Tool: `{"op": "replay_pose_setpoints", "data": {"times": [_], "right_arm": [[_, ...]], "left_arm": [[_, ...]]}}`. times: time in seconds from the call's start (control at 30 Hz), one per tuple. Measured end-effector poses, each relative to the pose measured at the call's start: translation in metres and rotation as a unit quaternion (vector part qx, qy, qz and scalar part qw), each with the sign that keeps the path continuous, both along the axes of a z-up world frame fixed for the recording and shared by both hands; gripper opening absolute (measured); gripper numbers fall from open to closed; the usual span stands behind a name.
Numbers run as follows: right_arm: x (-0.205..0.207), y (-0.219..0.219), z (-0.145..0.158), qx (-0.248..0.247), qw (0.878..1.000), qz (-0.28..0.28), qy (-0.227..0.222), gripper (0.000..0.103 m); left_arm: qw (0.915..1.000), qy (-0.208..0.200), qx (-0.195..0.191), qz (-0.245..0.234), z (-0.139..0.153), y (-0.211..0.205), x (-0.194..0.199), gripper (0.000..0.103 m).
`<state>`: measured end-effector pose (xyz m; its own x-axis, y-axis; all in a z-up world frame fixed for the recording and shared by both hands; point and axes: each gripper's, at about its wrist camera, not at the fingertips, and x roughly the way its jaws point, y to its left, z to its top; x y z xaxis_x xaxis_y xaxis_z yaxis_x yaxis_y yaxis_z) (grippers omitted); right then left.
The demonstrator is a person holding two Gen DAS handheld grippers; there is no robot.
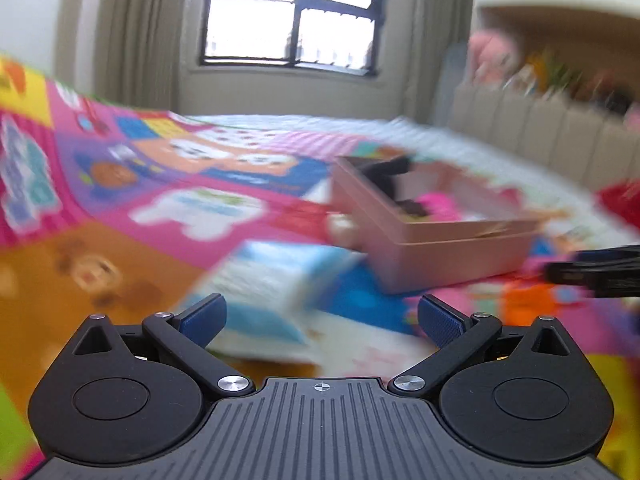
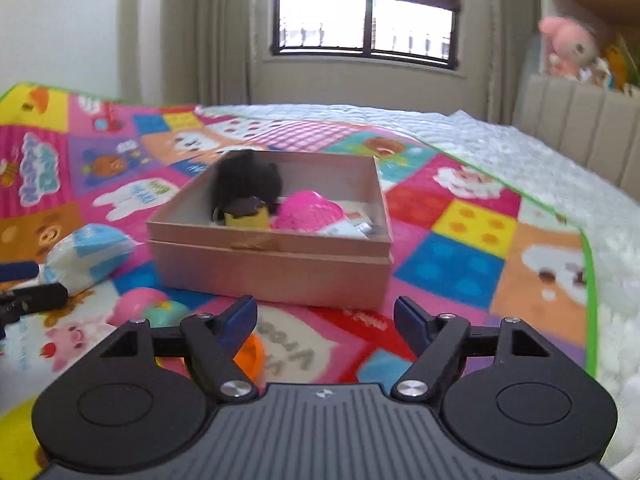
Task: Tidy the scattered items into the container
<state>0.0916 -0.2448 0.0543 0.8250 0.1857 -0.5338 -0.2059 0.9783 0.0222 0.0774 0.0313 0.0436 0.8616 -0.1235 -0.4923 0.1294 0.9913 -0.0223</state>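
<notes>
Colourful patchwork play mat (image 2: pixel 460 240) beneath a curtained window (image 2: pixel 366 12).

I'm in a child's bedroom at home: a bed (image 2: pixel 500 148) with a white quilt and a bright cartoon play mat (image 2: pixel 460 232), beige curtains (image 2: pixel 216 28) beside a window (image 2: pixel 366 8), a pink plush toy (image 2: pixel 568 46) on the far-right shelf

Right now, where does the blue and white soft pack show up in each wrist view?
Left wrist: blue and white pack, low centre, blurred, just ahead of the open fingers, left of the cardboard box.
Right wrist: pack at far left, left of the box.
Shared landmark: the box.
</notes>
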Motion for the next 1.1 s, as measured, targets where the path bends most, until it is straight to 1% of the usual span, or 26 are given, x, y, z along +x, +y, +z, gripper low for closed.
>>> {"op": "replay_pose_setpoints", "data": {"times": [0.03,0.1,0.13,0.17,0.2,0.23,0.27,0.3,0.33,0.37,0.4,0.43,0.47,0.53,0.57,0.67,0.73,0.77,0.8,0.87,0.93,1.0,1.1], "right_arm": [[-0.001,-0.005,-0.006,0.015,1.0,-0.001,-0.001,0.076],[-0.004,-0.015,-0.015,0.039,0.999,0.001,0.001,0.078],[-0.006,-0.02,-0.019,0.049,0.999,0.0,0.003,0.08],[-0.006,-0.024,-0.023,0.061,0.998,0.0,0.006,0.083],[-0.006,-0.026,-0.027,0.073,0.997,0.002,0.008,0.084],[-0.006,-0.029,-0.029,0.085,0.996,0.002,0.01,0.085],[-0.005,-0.032,-0.03,0.094,0.995,0.002,0.013,0.086],[-0.004,-0.033,-0.031,0.102,0.995,0.003,0.017,0.086],[-0.003,-0.035,-0.032,0.109,0.994,0.003,0.021,0.087],[-0.001,-0.036,-0.033,0.114,0.993,0.002,0.025,0.087],[-0.001,-0.036,-0.034,0.117,0.993,0.002,0.028,0.087],[-0.002,-0.035,-0.035,0.118,0.993,0.002,0.029,0.088],[-0.002,-0.036,-0.035,0.12,0.992,0.003,0.029,0.089],[-0.002,-0.035,-0.036,0.12,0.992,0.004,0.029,0.089],[-0.002,-0.035,-0.036,0.119,0.993,0.003,0.028,0.09],[0.0,-0.036,-0.037,0.121,0.992,0.005,0.031,0.093],[0.002,-0.036,-0.038,0.122,0.992,0.006,0.034,0.094],[0.003,-0.036,-0.038,0.123,0.992,0.005,0.035,0.095],[0.003,-0.036,-0.039,0.124,0.992,0.008,0.036,0.096],[0.004,-0.036,-0.039,0.125,0.991,0.008,0.038,0.097],[0.004,-0.036,-0.039,0.126,0.991,0.01,0.039,0.098],[0.003,-0.036,-0.039,0.127,0.991,0.013,0.039,0.099],[0.002,-0.037,-0.039,0.131,0.991,0.012,0.037,0.099]], "left_arm": [[0.9992,0.003,0.038,0.014,0.0,-0.002,0.01,0.103],[0.993,0.001,0.11,0.042,-0.001,-0.003,0.028,0.103],[0.9887,-0.001,0.138,0.059,0.0,-0.003,0.038,0.103],[0.9869,-0.005,0.145,0.071,0.003,-0.001,0.047,0.103],[0.9889,-0.006,0.128,0.075,0.01,0.003,0.056,0.103],[0.9938,-0.001,0.092,0.062,0.017,0.007,0.065,0.103],[0.9986,0.013,0.037,0.036,0.024,0.013,0.076,0.103],[0.9993,0.03,-0.016,0.017,0.029,0.018,0.089,0.103],[0.9974,0.045,-0.055,0.008,0.032,0.022,0.101,0.1],[0.9946,0.06,-0.085,0.003,0.033,0.025,0.115,0.074],[0.9916,0.076,-0.104,0.001,0.032,0.026,0.129,0.038],[0.9886,0.091,-0.12,0.0,0.03,0.027,0.142,0.036],[0.9859,0.097,-0.136,0.002,0.028,0.029,0.154,0.039],[0.981,0.114,-0.157,-0.001,0.021,0.028,0.176,0.04],[0.9802,0.122,-0.156,-0.005,0.017,0.024,0.185,0.04],[0.9829,0.139,-0.121,-0.01,0.002,0.009,0.211,0.04],[0.9803,0.151,-0.125,-0.022,-0.007,0.004,0.225,0.04],[0.979,0.156,-0.128,-0.031,-0.009,0.004,0.229,0.037],[0.9776,0.159,-0.133,-0.038,-0.01,0.004,0.23,0.036],[0.9769,0.169,-0.122,-0.047,-0.011,0.006,0.226,0.036],[0.9777,0.174,-0.098,-0.066,-0.011,0.005,0.215,0.036],[0.9773,0.176,-0.077,-0.088,-0.01,0.002,0.197,0.037],[0.974,0.179,-0.069,-0.121,-0.009,-0.004,0.16,0.038]]}}
